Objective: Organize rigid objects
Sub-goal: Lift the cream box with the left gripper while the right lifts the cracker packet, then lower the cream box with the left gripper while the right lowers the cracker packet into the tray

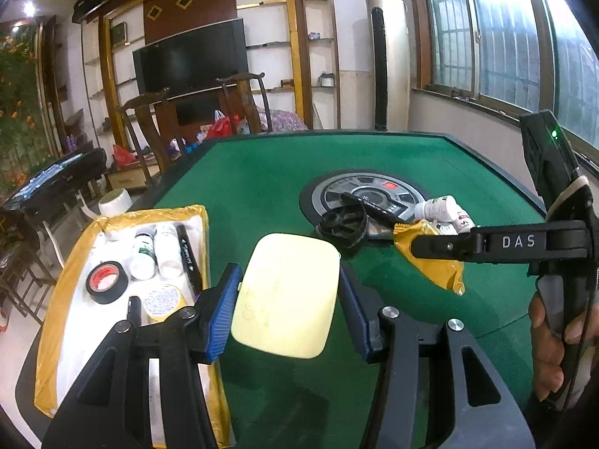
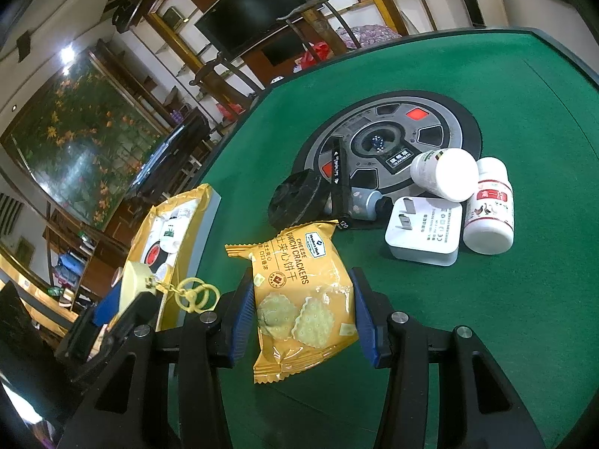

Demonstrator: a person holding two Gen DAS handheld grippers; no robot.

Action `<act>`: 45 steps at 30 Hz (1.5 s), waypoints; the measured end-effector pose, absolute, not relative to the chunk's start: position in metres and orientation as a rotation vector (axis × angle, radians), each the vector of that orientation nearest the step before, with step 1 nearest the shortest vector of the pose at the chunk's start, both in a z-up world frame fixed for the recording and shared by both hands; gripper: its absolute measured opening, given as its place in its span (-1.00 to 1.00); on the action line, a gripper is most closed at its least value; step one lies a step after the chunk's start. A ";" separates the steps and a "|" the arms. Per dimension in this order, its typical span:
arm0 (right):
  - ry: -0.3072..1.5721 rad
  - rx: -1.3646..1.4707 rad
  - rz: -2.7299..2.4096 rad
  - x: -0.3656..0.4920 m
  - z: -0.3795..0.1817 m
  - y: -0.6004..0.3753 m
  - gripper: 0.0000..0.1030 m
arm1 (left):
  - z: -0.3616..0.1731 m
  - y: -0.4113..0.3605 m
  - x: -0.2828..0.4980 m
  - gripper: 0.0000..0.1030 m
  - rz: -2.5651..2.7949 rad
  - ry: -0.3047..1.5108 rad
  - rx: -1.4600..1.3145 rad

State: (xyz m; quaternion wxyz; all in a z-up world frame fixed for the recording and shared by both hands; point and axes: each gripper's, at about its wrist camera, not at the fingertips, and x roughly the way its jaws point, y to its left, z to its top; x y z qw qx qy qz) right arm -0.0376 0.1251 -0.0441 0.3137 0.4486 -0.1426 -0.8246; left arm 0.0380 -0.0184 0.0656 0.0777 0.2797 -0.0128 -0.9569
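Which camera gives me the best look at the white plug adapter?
The right wrist view: the white square plug adapter lies fully exposed there, prongs up, beside two white bottles. In the left wrist view I cannot make it out.

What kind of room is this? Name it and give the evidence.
Most likely a home living room. A television sits in a wall shelving unit, carved wooden chairs stand behind, and the work surface is a green felt mahjong table.

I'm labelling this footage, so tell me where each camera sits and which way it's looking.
Left wrist: on the left tool, facing across the table; holds a yellow case; the right tool and a hand show.
Right wrist: on the right tool, aimed down at a cracker pack.
Shared: tray, bottles, pack.
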 end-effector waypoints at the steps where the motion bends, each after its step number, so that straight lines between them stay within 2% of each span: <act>1: -0.374 1.182 -2.173 -0.038 -0.044 0.125 -0.17 | 0.066 -0.020 0.040 -0.02 -2.864 -0.038 0.825; 25: -0.347 1.032 -2.145 -0.014 -0.028 0.101 -0.16 | 0.081 -0.058 0.058 -0.02 -2.806 0.066 0.672; 36: -0.404 1.051 -2.052 -0.006 -0.032 0.074 -0.16 | 0.089 -0.102 0.070 -0.02 -2.740 0.157 0.614; 45: -0.354 1.047 -1.965 0.016 -0.029 0.020 -0.16 | 0.074 -0.141 0.080 -0.02 -2.651 0.219 0.643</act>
